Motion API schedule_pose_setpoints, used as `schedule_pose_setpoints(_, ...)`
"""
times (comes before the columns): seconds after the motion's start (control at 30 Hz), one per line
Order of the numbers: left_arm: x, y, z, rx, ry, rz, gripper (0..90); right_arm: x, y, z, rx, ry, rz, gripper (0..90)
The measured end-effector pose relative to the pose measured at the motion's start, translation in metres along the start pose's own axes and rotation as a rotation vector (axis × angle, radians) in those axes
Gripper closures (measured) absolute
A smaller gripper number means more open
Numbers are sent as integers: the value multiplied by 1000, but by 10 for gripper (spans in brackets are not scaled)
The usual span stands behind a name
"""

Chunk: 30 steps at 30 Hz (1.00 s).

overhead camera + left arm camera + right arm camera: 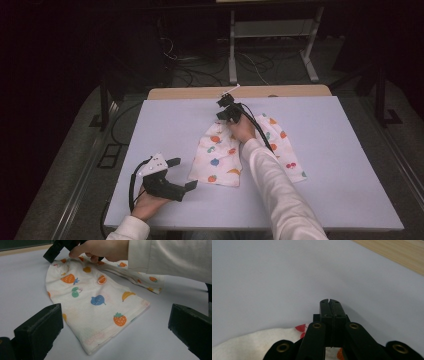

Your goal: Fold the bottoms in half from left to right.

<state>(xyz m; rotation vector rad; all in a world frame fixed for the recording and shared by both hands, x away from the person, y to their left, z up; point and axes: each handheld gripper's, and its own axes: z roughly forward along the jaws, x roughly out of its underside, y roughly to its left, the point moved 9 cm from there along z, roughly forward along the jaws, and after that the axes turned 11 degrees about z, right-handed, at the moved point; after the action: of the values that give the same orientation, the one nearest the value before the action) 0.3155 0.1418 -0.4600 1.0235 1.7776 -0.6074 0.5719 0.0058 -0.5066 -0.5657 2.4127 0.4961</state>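
The cloth (220,157) — white, printed with little fruits — lies crumpled near the middle of the pale table (325,165), one flap spread toward the person, another trailing off to the right under the outstretched sleeve (280,195).

The right gripper (226,111) is down at the cloth's far edge, the hand (242,129) wrapped round it, cable (260,131) looping back over the fabric. In the right gripper view its jaws are pressed together tip to tip, no gap between them, with the cloth's edge (262,342) lying just behind and beneath the tips. Whether any fabric is actually pinched — I can't tell; the tips themselves look clean against bare table. In the left gripper view the same hand (105,250) hovers over the bunched top of the cloth.

The left gripper (182,175) sits near the table's front left, well apart from the cloth's near corner, held low in the left hand (147,205). Its jaws stand wide open with nothing between them; through that gap the left gripper view looks across at strawberries, a banana, cherries on the cloth (100,305).
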Motion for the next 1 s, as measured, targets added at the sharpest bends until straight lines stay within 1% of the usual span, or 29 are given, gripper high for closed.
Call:
schedule_pose_setpoints(0.17, 0, 2, 0, -13, 5, -4, 0, 0, 2, -8, -19, 9, 0, 890)
schedule_pose_setpoints(0.2, 1, 2, -1, -16, 4, -6, 0, -1, 2, -10, -23, 7, -6, 890)
schedule_pose_setpoints(0.37, 3, 5, 0, -23, 26, -40, 0, -1, 8, -17, -43, 2, -25, 891)
schedule_pose_setpoints(0.4, 2, 6, 0, -24, 32, -42, 0, -1, 8, -20, -47, -9, -23, 891)
schedule_pose_setpoints(0.43, 1, 6, 0, -26, 34, -42, 0, -1, 8, -20, -47, -9, -23, 891)
schedule_pose_setpoints(0.47, 0, 6, 0, -29, 38, -46, 0, -1, 8, -21, -52, -12, -14, 891)
schedule_pose_setpoints(0.53, -2, 7, 1, -36, 54, -47, 0, 0, 8, -22, -57, -16, -8, 890)
schedule_pose_setpoints(0.63, -1, 11, 4, -44, 85, -64, 0, 2, 7, -25, -69, -24, 3, 890)
schedule_pose_setpoints(0.8, 5, 19, 9, -47, 149, -111, 1, 3, 8, -29, -76, -43, 5, 890)
schedule_pose_setpoints(0.83, 6, 20, 10, -48, 160, -120, 1, 3, 8, -32, -82, -56, 10, 890)
schedule_pose_setpoints(0.87, 6, 22, 11, -47, 167, -130, 1, 3, 8, -32, -82, -56, 10, 890)
schedule_pose_setpoints(1.0, 6, 27, 14, -47, 204, -151, 2, 5, 7, -35, -92, -68, 14, 890)
